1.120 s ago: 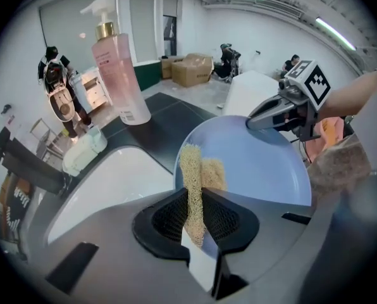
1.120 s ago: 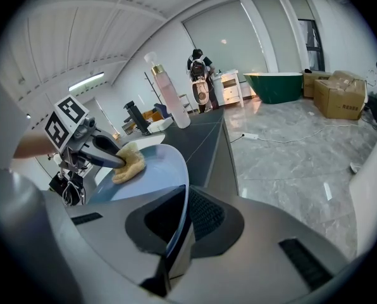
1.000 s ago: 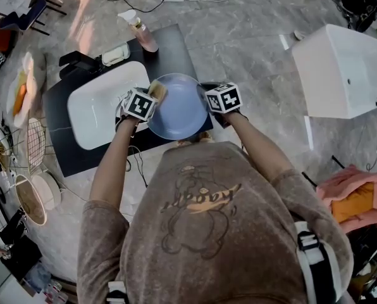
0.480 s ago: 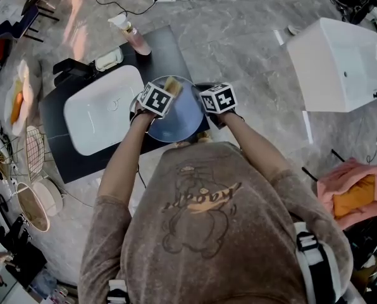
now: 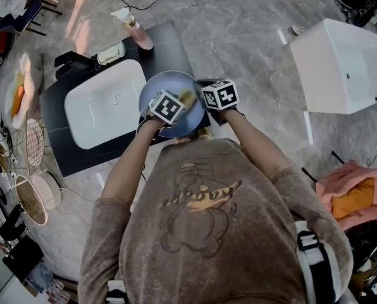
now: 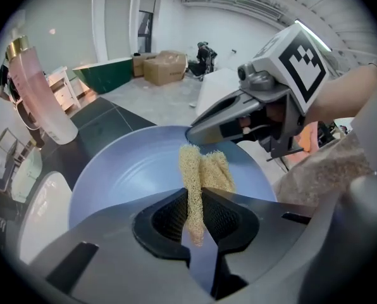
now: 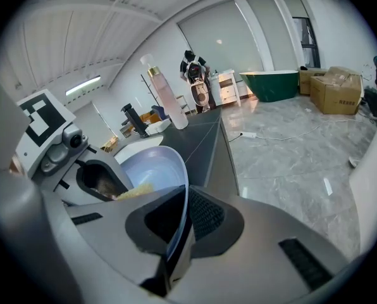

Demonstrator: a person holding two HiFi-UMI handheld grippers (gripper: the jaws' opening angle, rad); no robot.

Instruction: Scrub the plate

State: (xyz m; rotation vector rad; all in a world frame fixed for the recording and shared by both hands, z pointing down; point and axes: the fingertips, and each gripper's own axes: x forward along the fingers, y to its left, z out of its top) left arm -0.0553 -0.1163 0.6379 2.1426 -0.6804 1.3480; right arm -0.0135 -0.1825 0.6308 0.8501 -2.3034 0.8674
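Gripping the far-right rim of the pale blue plate [image 7: 152, 167], the right gripper [image 7: 179, 217] has its jaws clenched on the plate's thin edge, one pad on each face. The plate is held tilted above the right-hand part of the black worktop [image 5: 169, 43], just beside the white sink basin [image 5: 103, 103], with its hollow side turned toward the person. The left gripper [image 6: 198, 211] has its jaws clamped tight on a folded yellow scrubbing sponge [image 6: 204, 170], whose free end sticks out past the pads and lies against the inner face of the plate. In the head view the sponge sits on the plate's right side, close to the right gripper's jaws. A pink pump bottle [image 5: 140, 35] stands at the worktop's far edge, well apart from the plate.
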